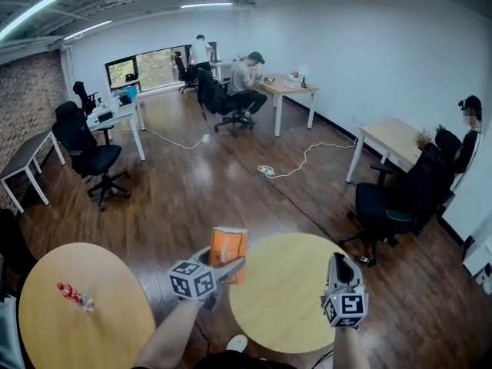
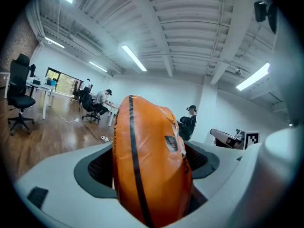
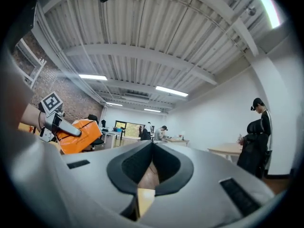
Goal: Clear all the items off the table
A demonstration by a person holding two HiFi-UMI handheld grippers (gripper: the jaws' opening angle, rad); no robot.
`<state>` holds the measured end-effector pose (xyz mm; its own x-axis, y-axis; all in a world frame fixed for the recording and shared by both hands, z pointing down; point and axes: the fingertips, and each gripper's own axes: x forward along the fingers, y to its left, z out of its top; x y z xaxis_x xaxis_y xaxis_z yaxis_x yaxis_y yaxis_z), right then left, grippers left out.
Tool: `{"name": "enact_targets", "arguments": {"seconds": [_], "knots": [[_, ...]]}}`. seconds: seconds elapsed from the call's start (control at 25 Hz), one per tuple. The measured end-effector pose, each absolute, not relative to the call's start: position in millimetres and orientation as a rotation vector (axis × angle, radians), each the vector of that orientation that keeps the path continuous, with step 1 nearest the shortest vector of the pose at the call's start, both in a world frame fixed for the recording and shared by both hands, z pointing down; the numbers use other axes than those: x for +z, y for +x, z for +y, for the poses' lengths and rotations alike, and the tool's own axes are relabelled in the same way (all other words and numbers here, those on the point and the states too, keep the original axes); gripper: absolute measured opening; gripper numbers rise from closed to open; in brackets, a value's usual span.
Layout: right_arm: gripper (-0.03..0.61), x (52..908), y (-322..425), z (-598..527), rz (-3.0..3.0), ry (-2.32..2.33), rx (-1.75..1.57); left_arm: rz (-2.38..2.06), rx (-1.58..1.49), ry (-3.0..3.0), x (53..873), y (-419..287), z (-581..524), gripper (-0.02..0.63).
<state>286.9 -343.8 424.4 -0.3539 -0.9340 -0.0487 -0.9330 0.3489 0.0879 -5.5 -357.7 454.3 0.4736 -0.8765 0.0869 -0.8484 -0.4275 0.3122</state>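
Note:
My left gripper (image 1: 227, 263) is shut on a puffy orange snack bag (image 1: 228, 246), held up in the air between the two round tables. In the left gripper view the bag (image 2: 151, 160) fills the space between the jaws. The right gripper view also shows the bag (image 3: 80, 136) off to its left. My right gripper (image 1: 343, 263) hovers over the right edge of the nearer round wooden table (image 1: 280, 306); its jaws meet with nothing between them (image 3: 152, 150). A small red-and-white item (image 1: 74, 296) lies on the left round table (image 1: 92, 329).
A black office chair (image 1: 388, 206) stands just beyond the near table, by a desk (image 1: 393, 141) where a person stands. More chairs (image 1: 91, 156) and desks (image 1: 115, 118) line the left side. Cables (image 1: 296, 164) trail over the wooden floor. Two people are at the far desks.

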Motion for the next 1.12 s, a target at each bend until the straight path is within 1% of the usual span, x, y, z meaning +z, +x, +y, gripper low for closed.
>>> {"name": "enact_targets", "arguments": {"seconds": [0.36,0.72,1.0,1.12], "knots": [[0.005,453,299,-361,-2.401,1.915,-0.065,-1.231,-0.001,2.454,501,30,-425,0.419],[0.006,520,334,-348,-2.182,2.012,0.146,-1.023,0.301,2.333,613,73,-465,0.419],[0.005,575,346,-336,-2.069,2.042,0.297,-0.890,0.463,2.279,688,124,-485,0.420],[0.005,594,348,-329,-2.046,2.028,0.346,-0.837,0.612,2.273,724,137,-499,0.420]]}}
